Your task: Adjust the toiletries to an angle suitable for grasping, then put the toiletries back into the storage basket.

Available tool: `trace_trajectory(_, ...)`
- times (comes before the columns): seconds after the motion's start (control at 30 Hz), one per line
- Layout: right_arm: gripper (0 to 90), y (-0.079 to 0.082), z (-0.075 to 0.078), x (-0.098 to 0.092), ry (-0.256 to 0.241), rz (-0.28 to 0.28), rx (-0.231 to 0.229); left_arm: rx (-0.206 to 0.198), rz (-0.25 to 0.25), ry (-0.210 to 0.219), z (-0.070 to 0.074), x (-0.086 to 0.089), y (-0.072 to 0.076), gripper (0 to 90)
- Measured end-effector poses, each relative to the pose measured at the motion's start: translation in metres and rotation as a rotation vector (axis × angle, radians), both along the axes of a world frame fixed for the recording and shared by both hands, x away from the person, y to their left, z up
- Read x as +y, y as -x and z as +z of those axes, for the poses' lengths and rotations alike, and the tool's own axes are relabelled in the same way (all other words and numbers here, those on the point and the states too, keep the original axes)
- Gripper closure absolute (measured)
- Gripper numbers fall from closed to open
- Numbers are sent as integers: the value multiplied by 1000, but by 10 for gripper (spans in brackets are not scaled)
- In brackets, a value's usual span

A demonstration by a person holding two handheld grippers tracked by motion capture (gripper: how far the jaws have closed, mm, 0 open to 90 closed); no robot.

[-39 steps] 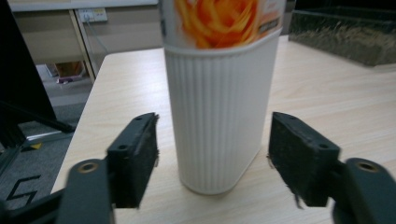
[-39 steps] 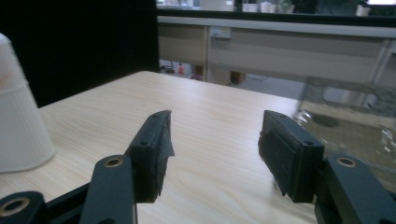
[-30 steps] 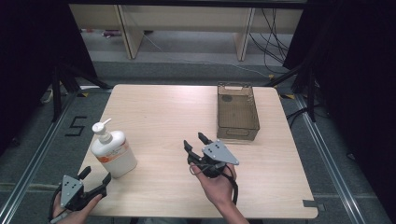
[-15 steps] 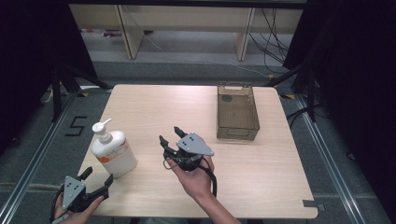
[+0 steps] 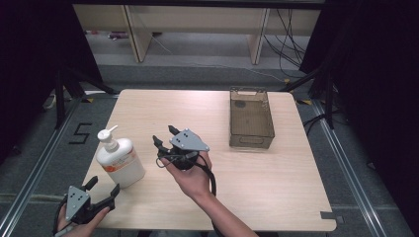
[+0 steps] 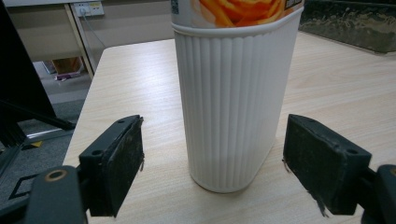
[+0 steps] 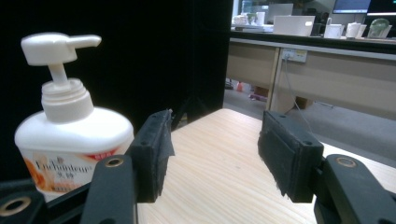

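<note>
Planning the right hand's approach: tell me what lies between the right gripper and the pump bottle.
Nothing: in the high view only bare tabletop separates the right gripper from the pump bottle, which stands upright to its left.

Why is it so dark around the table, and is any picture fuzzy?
High view: light falls on the table, black curtains around it stay dark. Left gripper view: the bottle casts a soft shadow at its foot; the black pads look slightly fuzzy. Right gripper view: the bottle is sharp, the far desks bright and blurry.
</note>
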State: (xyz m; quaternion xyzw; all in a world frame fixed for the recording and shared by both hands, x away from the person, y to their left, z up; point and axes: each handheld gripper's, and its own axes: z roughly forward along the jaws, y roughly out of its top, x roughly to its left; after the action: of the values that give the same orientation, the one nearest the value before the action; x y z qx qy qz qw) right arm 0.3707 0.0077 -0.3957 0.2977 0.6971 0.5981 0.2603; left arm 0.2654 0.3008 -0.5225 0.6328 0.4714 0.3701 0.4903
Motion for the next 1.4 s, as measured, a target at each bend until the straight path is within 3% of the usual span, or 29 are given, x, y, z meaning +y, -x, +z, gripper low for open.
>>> trace_trajectory(0.3,445,8,-6,9,-19,-15,15,-8,-4,-3,1,-2,0,192)
trace_trajectory(0.57,438,16,-8,25,-3,-15,24,11,16,-7,1,0,0,192)
trace_trajectory(0.67,437,17,-8,29,-12,4,7,1,12,2,1,-1,-1,190)
trace_trajectory(0.73,435,18,-7,31,-10,-11,21,3,12,6,1,-3,-3,189)
trace_trajectory(0.77,433,18,-7,32,-12,-9,6,5,2,-11,2,-3,-4,189)
trace_trajectory(0.8,430,20,-6,34,-14,-13,21,5,-4,-11,2,-3,-4,187)
trace_trajectory(0.9,420,22,-3,38,-13,-22,-19,4,-11,-11,2,-3,-4,182)
trace_trajectory(0.97,416,25,-3,43,-38,-23,-5,-4,-9,8,1,-3,-3,181)
trace_trajectory(1.03,414,28,-4,47,-30,-34,-2,-3,-11,-4,2,-2,-1,180)
trace_trajectory(1.17,409,31,-5,55,-16,-22,16,-6,-10,19,1,-1,-1,179)
trace_trajectory(1.23,407,32,-5,59,-22,-20,8,-4,-7,5,2,-1,0,178)
trace_trajectory(1.4,408,35,-4,69,-38,-1,-2,-18,-11,14,2,-1,1,176)
